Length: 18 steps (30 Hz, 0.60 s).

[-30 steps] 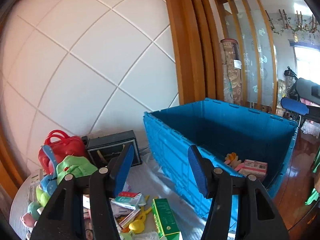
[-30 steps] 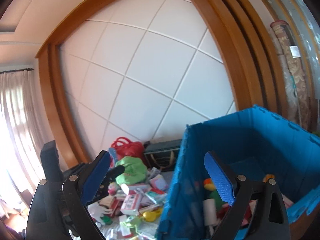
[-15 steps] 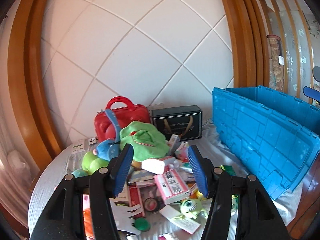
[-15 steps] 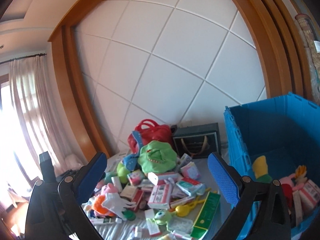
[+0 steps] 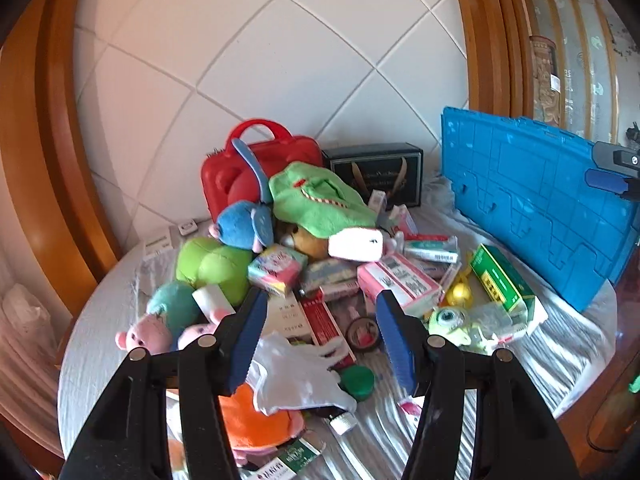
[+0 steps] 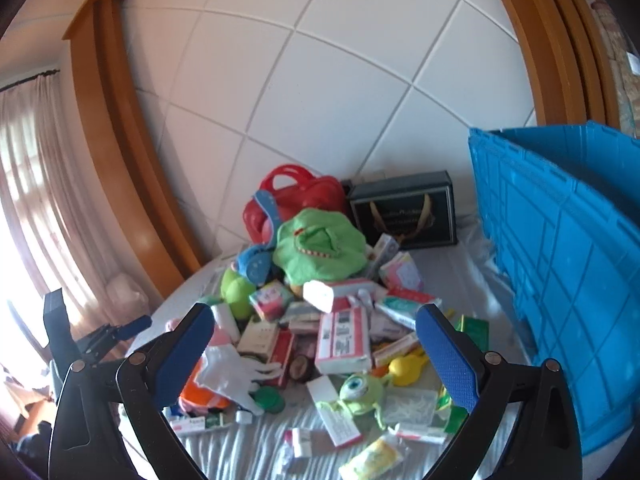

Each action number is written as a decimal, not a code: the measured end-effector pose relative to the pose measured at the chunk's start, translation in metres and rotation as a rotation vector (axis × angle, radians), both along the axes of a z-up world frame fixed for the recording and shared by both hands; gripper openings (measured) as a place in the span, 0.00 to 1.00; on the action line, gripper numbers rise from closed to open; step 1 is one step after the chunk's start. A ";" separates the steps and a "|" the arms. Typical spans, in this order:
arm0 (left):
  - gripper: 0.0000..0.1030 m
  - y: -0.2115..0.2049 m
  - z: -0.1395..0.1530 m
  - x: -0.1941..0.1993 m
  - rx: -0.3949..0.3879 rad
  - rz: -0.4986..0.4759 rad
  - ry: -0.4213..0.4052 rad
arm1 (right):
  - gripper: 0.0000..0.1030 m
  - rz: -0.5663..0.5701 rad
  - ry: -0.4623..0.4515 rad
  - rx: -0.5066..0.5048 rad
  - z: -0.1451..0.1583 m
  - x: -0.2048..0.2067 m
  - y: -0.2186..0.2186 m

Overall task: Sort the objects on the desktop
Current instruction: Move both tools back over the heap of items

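Toys and boxes lie heaped on the white-clothed table (image 5: pixel 560 356). Nearest, the left gripper (image 5: pixel 320 336) hovers half open and empty above a white glove (image 5: pixel 296 376); the right gripper (image 6: pixel 316 352) spreads wide, empty. Farther back sit a green plush (image 6: pixel 320 252), a red case (image 5: pixel 240 172), and a blue crate (image 6: pixel 560 260) to the right.

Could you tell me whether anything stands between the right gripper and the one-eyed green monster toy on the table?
Nothing visible does. The right gripper hangs with open, empty jaws above the pile, and the green monster toy lies uncovered on the cloth just below and ahead, with only small packets beside it, none on top.
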<state>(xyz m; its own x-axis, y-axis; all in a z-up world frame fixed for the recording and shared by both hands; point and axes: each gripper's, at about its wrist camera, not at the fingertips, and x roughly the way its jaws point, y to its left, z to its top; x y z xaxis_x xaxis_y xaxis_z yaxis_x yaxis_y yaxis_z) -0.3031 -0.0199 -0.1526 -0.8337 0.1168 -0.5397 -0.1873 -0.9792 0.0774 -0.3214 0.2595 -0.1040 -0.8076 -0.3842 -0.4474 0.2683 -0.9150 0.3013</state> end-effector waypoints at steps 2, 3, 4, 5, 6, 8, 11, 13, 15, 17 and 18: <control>0.54 0.008 -0.023 0.001 0.006 -0.027 -0.068 | 0.99 0.005 -0.071 0.011 -0.022 -0.002 -0.006; 0.54 0.012 -0.034 0.004 0.007 -0.043 -0.091 | 0.99 0.003 -0.103 0.025 -0.032 -0.004 -0.007; 0.54 0.018 -0.044 0.006 0.006 -0.060 -0.115 | 0.99 0.003 -0.130 0.041 -0.042 -0.004 -0.008; 0.54 0.021 -0.055 0.008 0.004 -0.066 -0.138 | 0.99 0.010 -0.157 0.051 -0.052 -0.005 -0.009; 0.54 0.024 -0.063 0.012 0.008 -0.068 -0.159 | 0.99 0.018 -0.187 0.062 -0.062 -0.005 -0.009; 0.54 0.029 -0.081 0.017 0.032 -0.079 -0.201 | 0.99 0.039 -0.242 0.098 -0.084 -0.006 -0.014; 0.54 0.042 -0.110 0.022 0.041 -0.091 -0.264 | 0.99 0.076 -0.316 0.102 -0.110 -0.008 -0.016; 0.54 0.050 -0.128 0.022 0.039 -0.079 -0.318 | 0.99 0.095 -0.340 0.114 -0.119 -0.007 -0.016; 0.54 0.055 -0.140 0.024 0.061 -0.068 -0.345 | 0.99 0.110 -0.349 0.151 -0.126 -0.007 -0.013; 0.54 0.059 -0.149 0.025 0.063 -0.050 -0.366 | 0.99 0.132 -0.384 0.146 -0.135 -0.009 -0.011; 0.54 0.059 -0.151 0.026 0.066 -0.037 -0.369 | 0.96 0.152 -0.403 0.137 -0.141 -0.011 -0.011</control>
